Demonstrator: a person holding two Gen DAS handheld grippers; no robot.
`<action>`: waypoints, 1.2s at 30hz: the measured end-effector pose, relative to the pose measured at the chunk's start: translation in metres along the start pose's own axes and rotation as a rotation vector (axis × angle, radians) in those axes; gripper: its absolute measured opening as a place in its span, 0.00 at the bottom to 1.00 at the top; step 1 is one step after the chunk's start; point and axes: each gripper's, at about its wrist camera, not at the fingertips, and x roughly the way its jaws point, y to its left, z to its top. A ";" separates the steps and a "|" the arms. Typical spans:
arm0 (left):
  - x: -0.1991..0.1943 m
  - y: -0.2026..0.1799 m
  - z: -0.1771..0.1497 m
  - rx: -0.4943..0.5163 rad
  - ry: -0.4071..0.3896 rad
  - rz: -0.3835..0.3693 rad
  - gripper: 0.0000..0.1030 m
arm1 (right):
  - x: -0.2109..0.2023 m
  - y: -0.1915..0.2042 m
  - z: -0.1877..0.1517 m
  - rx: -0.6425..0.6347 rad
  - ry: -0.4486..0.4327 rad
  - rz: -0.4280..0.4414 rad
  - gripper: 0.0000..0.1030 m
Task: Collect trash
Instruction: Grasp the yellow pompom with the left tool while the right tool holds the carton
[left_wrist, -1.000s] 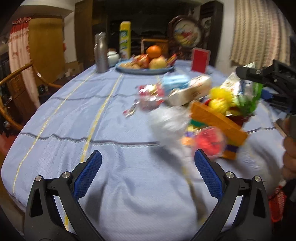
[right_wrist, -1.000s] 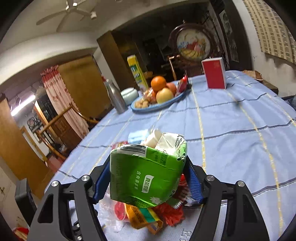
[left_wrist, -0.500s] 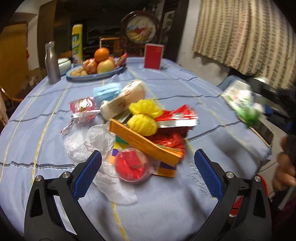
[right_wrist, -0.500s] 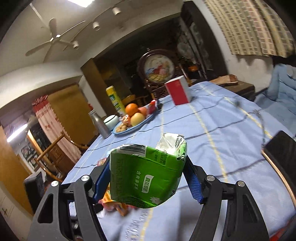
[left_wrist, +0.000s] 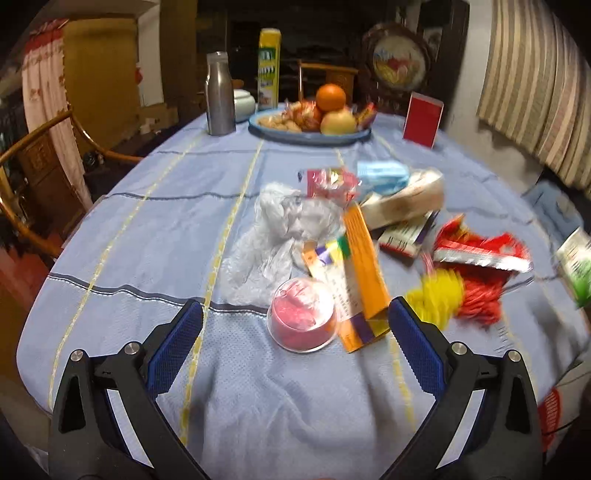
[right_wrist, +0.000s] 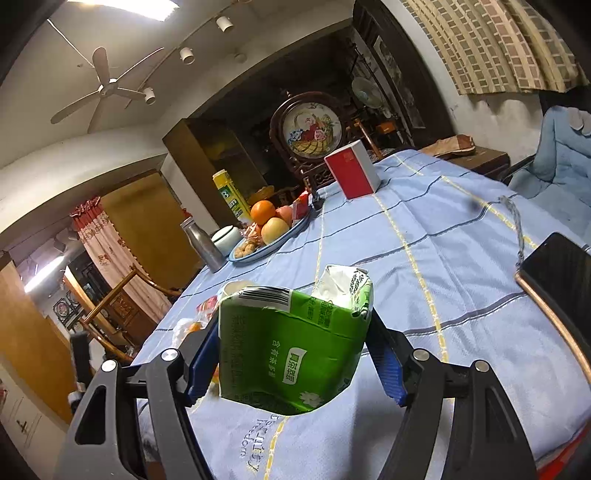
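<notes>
Above blue tablecloth (right_wrist: 461, 295), right gripper (right_wrist: 295, 354) was clamped on crushed green carton (right_wrist: 291, 347), lifted clear of cloth — carrying step in hand, no bin visible in either view. Left gripper (left_wrist: 295, 332) hovered with jaws wide apart, empty, low over near edge of table. Pile of trash lay just ahead: pink-filled plastic cup (left_wrist: 303, 319) nearest, between fingers' line, beside orange box (left_wrist: 364, 273) and clear bag (left_wrist: 277, 236). Next move likely: drop carton off, then lower left gripper over cup and close gently — thin plastic may buckle.
</notes>
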 end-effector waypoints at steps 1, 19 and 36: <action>-0.003 -0.004 0.002 0.004 -0.006 -0.019 0.93 | 0.000 0.001 -0.001 -0.003 0.003 0.002 0.70; 0.038 -0.115 -0.021 0.136 0.114 -0.305 0.72 | -0.031 -0.013 -0.013 -0.006 -0.022 -0.027 0.70; 0.049 -0.093 -0.021 0.082 0.141 -0.312 0.34 | -0.034 -0.012 -0.018 -0.023 -0.016 -0.048 0.70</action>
